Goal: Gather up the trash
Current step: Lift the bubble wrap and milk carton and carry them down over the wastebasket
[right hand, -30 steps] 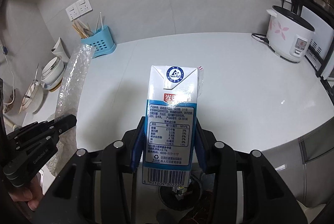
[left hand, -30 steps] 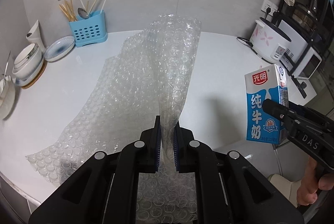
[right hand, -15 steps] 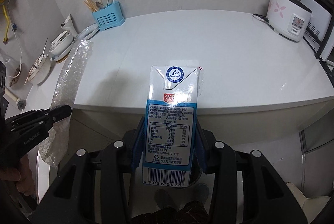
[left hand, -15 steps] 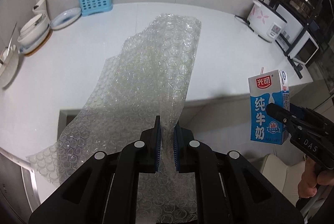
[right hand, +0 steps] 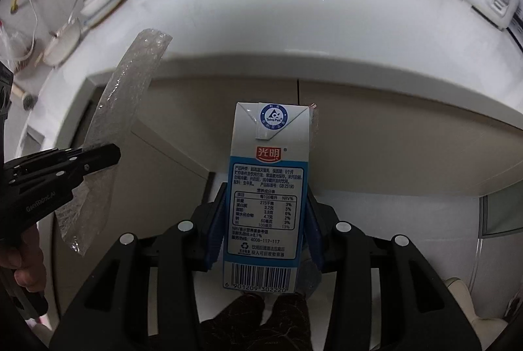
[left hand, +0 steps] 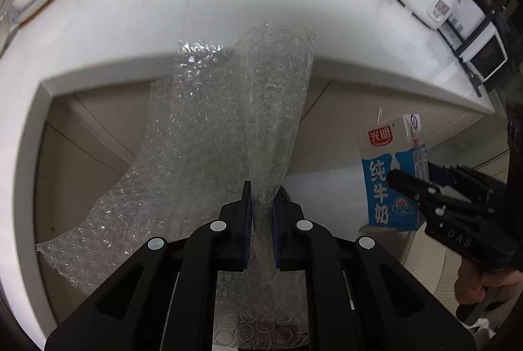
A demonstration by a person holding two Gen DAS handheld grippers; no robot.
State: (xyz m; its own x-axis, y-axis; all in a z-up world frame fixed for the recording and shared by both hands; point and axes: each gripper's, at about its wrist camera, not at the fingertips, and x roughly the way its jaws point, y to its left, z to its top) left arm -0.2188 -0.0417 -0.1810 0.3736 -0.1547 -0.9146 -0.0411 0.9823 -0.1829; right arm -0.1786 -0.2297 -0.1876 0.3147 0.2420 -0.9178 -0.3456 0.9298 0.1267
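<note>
Both loads clamped, bubble wrap (left hand: 228,135) left, milk carton (right hand: 268,187) right, below the counter (right hand: 294,7): next, find the bin.

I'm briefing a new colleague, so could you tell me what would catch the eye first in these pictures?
The blue-and-white milk carton, upright and clamped in the right claw, fills the middle of the right wrist view. In the left wrist view, the crumpled sheet of clear bubble wrap hangs from the shut left claw. Both are held off the curved white countertop, in front of the beige cabinet fronts.
</note>
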